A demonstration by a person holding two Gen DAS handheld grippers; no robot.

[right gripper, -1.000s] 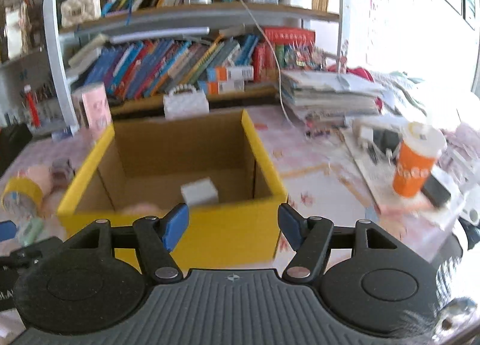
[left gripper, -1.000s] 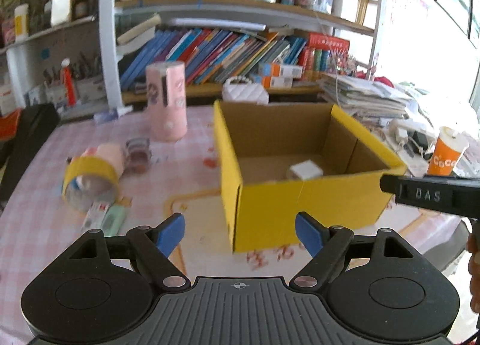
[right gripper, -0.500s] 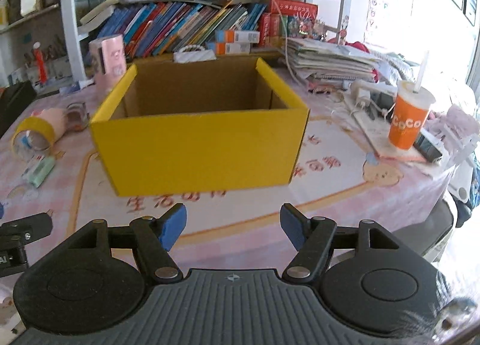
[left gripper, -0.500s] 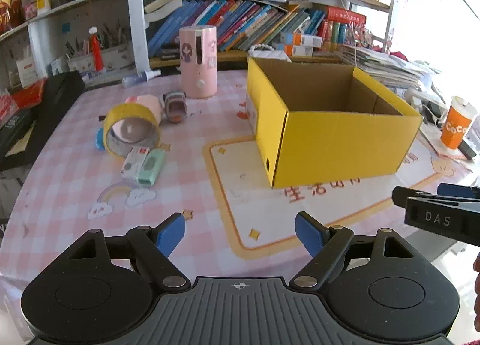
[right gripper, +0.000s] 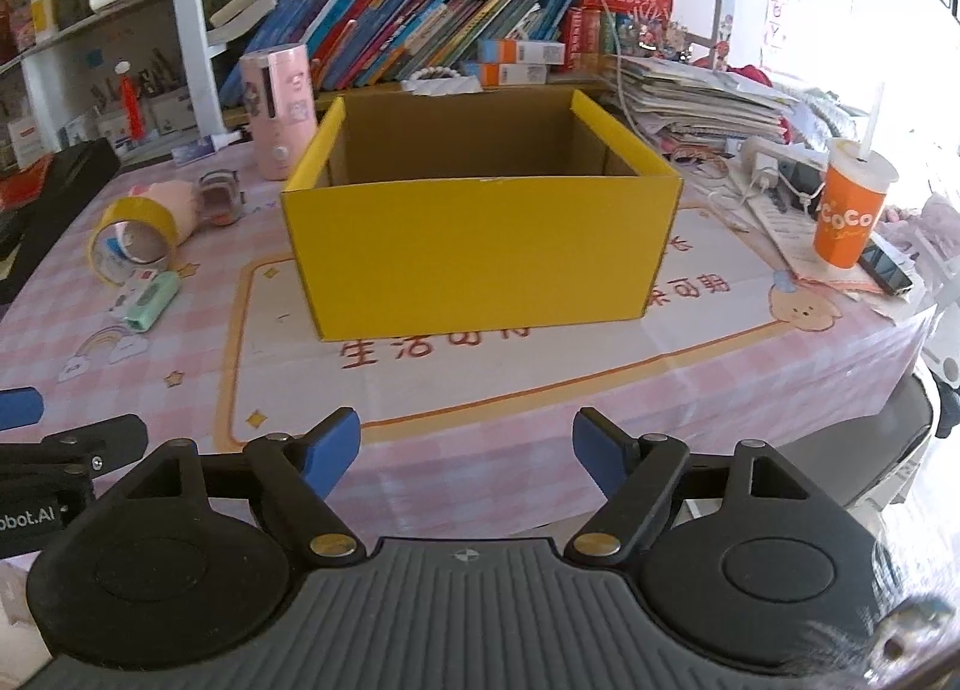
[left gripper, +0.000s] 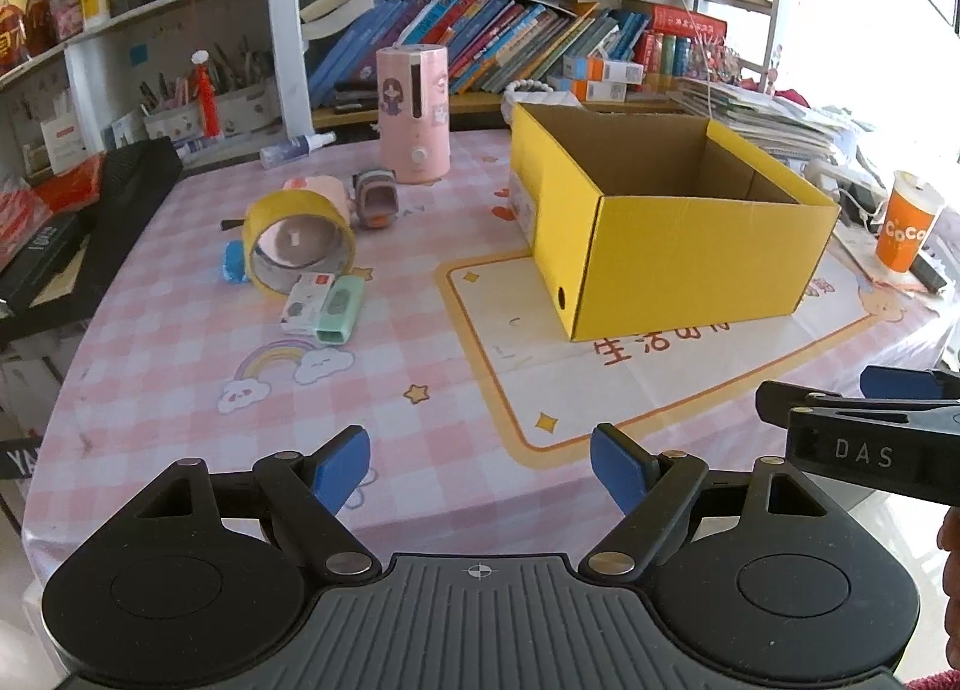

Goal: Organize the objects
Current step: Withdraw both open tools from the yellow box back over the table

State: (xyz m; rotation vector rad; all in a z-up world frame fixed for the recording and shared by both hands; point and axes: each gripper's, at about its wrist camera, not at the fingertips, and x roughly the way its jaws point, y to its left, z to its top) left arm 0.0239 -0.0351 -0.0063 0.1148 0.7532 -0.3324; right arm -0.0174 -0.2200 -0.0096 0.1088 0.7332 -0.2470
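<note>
An open yellow cardboard box (left gripper: 678, 246) (right gripper: 480, 252) stands on the pink checked tablecloth. To its left lie a roll of yellow tape (left gripper: 300, 243) (right gripper: 129, 240), a mint-green case (left gripper: 342, 303) (right gripper: 150, 300) beside a small white packet (left gripper: 306, 297), a small pink gadget (left gripper: 375, 198) and a tall pink cylinder (left gripper: 414, 114) (right gripper: 279, 111). My left gripper (left gripper: 480, 465) hangs open and empty above the table's near edge. Further right, my right gripper (right gripper: 467, 453) is empty, its jaws opening, facing the box's front wall.
An orange paper cup (left gripper: 909, 228) (right gripper: 852, 213) with a straw stands at the right, by a phone (right gripper: 888, 267) and stacked papers (right gripper: 690, 96). Bookshelves (left gripper: 510, 30) line the back. A black case (left gripper: 78, 222) sits at the left edge.
Both grippers have drawn back from the box toward the table's near edge; the box looks smaller and its inside floor is hidden. The right jaws have spread wider.
</note>
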